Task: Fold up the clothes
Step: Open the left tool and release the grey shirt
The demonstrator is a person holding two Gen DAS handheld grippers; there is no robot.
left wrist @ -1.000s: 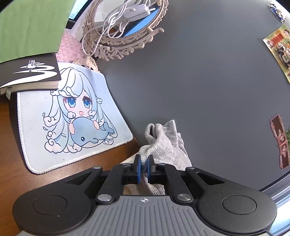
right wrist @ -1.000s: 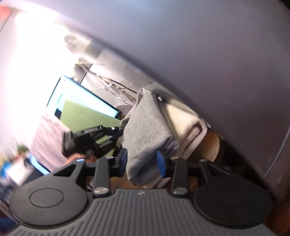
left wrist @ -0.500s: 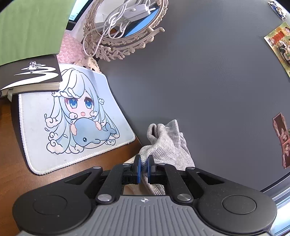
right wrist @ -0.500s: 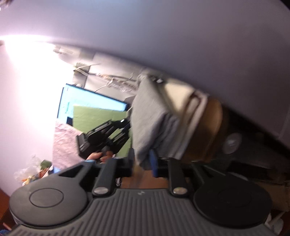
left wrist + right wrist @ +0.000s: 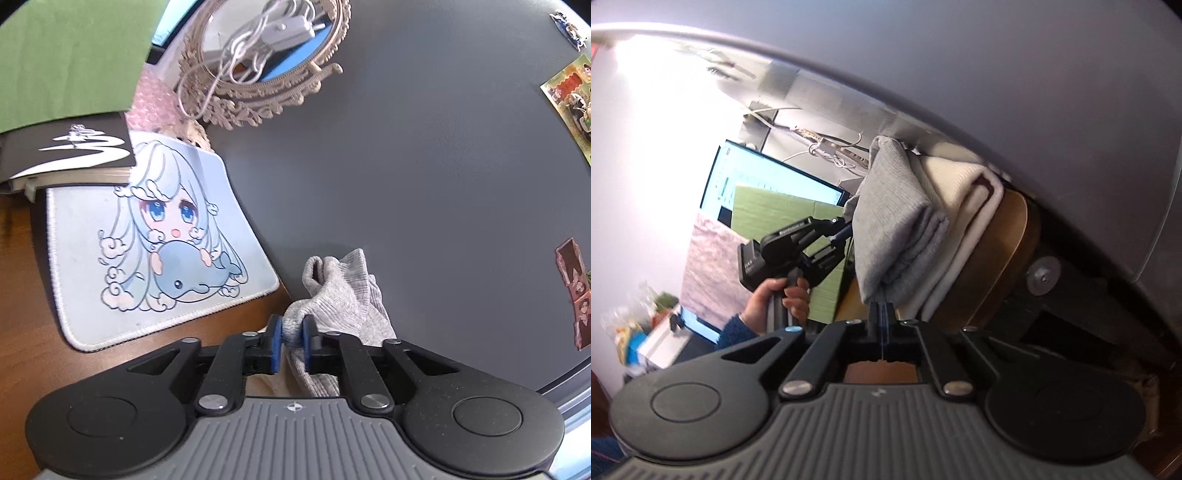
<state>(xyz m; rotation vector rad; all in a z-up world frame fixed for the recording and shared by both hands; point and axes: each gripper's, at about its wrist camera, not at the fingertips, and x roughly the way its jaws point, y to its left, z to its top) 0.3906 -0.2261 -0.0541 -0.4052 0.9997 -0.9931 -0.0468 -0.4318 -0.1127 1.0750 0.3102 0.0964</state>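
A grey knit garment (image 5: 340, 291) lies bunched on the wooden table against a dark panel. My left gripper (image 5: 292, 341) has a fold of it between its blue pads, and the jaws are opening while the pads still touch the cloth. In the right wrist view the same grey garment (image 5: 897, 218) is folded over a cream one (image 5: 964, 206) at the table's edge (image 5: 1008, 251). My right gripper (image 5: 882, 314) is shut at the grey garment's lower corner and seems to pinch it. A hand (image 5: 775, 295) holds the left gripper (image 5: 844, 230) at the far edge of the cloth.
A cartoon mouse pad (image 5: 147, 258), a black notebook (image 5: 74, 155) and a green board (image 5: 66, 55) lie to the left. An ornate mirror (image 5: 266, 55) with a white cable leans on the dark panel (image 5: 424, 166), which carries stickers (image 5: 569, 96). A lit monitor (image 5: 768, 177) stands behind.
My right gripper's jaws, wide around the grey fold a second ago, have closed at its corner and the view has shifted. The left gripper's pads stand slightly further apart.
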